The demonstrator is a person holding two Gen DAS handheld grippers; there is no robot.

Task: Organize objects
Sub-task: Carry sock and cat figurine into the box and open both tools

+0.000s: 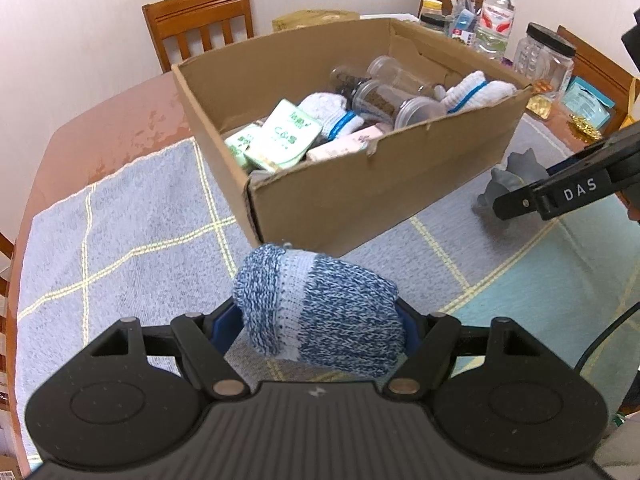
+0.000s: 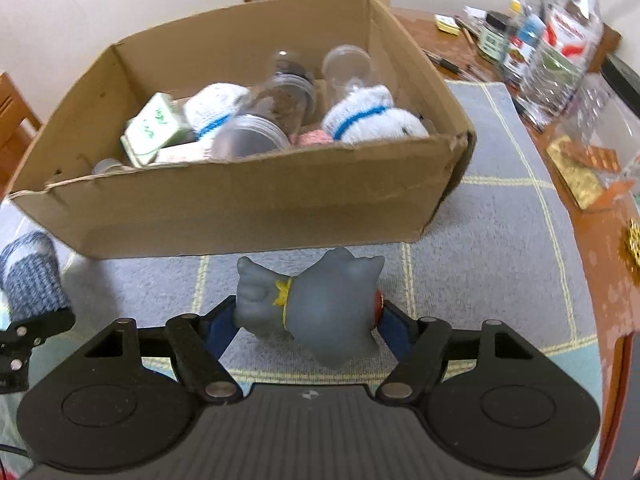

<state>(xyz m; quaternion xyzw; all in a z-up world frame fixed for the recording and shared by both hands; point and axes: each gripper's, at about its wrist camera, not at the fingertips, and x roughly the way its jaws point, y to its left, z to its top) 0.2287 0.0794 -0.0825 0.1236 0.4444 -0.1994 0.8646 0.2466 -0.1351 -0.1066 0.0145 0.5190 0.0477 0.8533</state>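
Cardboard box [image 2: 248, 216] is our landmark: it sits on the blue checked towel [image 1: 120, 232] that covers the wooden table [image 1: 120, 120], already half full of clear plastic jars [image 1: 384, 100], white rolled socks [image 1: 476, 90] and green-printed packets [image 1: 286, 136]. Just in front of its near wall we hold two more things for it. Our left gripper [image 1: 320, 322] has its jaws drawn in around a rolled blue-and-white knitted sock [image 1: 320, 312], the blue pads pressed into both ends of the roll, which sits clear of the towel near the box's front corner. Our right gripper [image 2: 306, 320], towards the box's other end, is clamped on a small grey toy figure [image 2: 316, 308] with a yellow collar; the pads bear on its tail end and on the red patch at its far side, and it lies sideways across the jaws. We judge the risks to be these: the toy is rounded and gripped off-centre, so it could twist or squirt out as we lift it over the wall; the soft sock could sag and catch on the torn front edge; and with both grippers near together, heading for one crowded box, they might knock each other or set the loose jars rolling.
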